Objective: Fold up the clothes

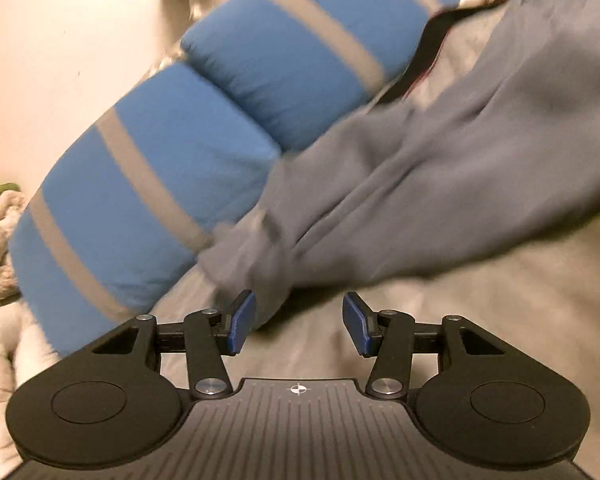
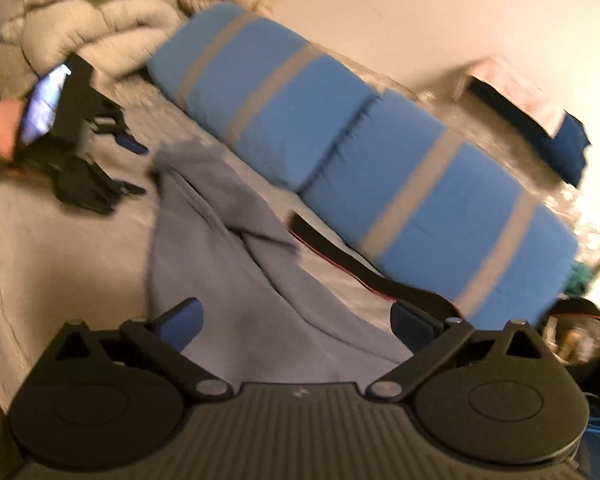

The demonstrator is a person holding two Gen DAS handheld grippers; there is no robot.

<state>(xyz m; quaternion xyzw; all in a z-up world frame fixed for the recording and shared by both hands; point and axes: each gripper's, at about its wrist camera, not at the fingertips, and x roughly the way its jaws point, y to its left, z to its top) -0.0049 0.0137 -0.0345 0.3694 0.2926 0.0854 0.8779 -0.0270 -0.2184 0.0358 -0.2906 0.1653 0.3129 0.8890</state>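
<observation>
No brand, label or writing can be read anywhere; the largest thing is the bed (image 2: 60,240) with its grey sheet, and along its far side against the wall lie two blue pillows with grey stripes (image 2: 340,152), a black strap (image 2: 340,256) tucked at their near edge. The grey garment (image 2: 228,248) lies crumpled on the sheet just in front of the pillows, with heaped beige bedding (image 2: 100,28) at far left. The left gripper (image 1: 299,322) has its fingers released around the garment's near end, one blue pad touching the cloth, and the right gripper (image 2: 296,320) hangs spread wide over the garment's other end.
</observation>
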